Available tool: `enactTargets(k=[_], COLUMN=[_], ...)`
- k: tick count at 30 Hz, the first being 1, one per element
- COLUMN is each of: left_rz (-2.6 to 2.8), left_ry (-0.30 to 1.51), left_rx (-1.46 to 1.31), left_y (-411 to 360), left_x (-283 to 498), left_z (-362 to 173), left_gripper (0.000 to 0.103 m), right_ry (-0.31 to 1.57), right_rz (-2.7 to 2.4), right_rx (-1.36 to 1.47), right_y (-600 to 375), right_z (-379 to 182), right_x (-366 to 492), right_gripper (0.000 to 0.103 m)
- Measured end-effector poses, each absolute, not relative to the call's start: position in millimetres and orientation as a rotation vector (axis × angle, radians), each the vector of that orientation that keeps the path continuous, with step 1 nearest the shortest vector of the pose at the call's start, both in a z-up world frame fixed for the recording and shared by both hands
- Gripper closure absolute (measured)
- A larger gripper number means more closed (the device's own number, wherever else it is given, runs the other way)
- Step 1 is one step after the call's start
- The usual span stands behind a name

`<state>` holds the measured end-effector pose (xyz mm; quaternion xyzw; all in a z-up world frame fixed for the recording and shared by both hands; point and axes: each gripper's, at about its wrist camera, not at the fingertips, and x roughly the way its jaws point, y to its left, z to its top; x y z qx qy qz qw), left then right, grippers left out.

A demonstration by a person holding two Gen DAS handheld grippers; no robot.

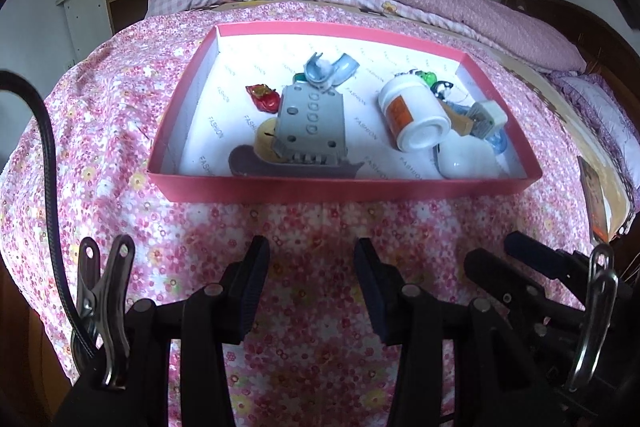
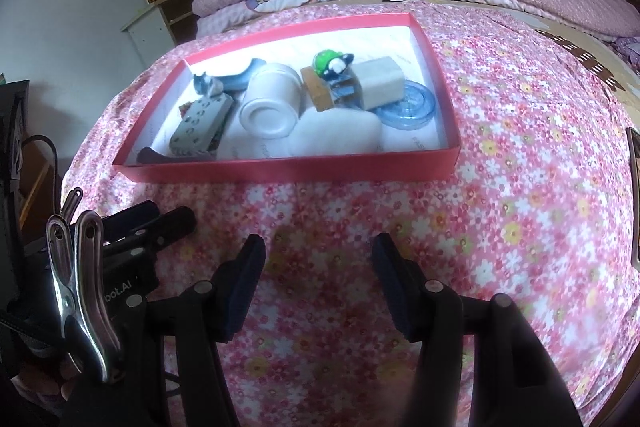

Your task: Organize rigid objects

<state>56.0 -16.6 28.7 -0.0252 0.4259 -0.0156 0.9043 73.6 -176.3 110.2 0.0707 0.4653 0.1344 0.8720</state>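
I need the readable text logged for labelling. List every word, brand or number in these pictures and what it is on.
"FASHION": printed repeatedly across the white lining of the pink box.
"bot.AI": end of a word on the black body of the left gripper, the start hidden.
Orange label on the white bottle: too blurred to read.
Nothing else readable.

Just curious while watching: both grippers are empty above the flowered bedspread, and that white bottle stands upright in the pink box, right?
Not quite: the white bottle lies on its side in the pink box, as the left wrist view shows. Both grippers, left and right, are indeed empty above the flowered bedspread.
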Motion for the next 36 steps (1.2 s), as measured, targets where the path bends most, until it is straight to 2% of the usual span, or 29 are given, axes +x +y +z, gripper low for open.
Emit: enactTargets(k=[36], left_rz=[-0.027], left_ry=[0.877], left_rx=[-0.026], left_y=[-26.6], left_x=[55.0], left_z=[26.7], left_gripper=[0.048], right_ry=[0.961], right_rz=[0.276], right_rx=[0.133], right_y=[-174.2], right_z=[109.2], right_x=[71.7], right_gripper=[0.044])
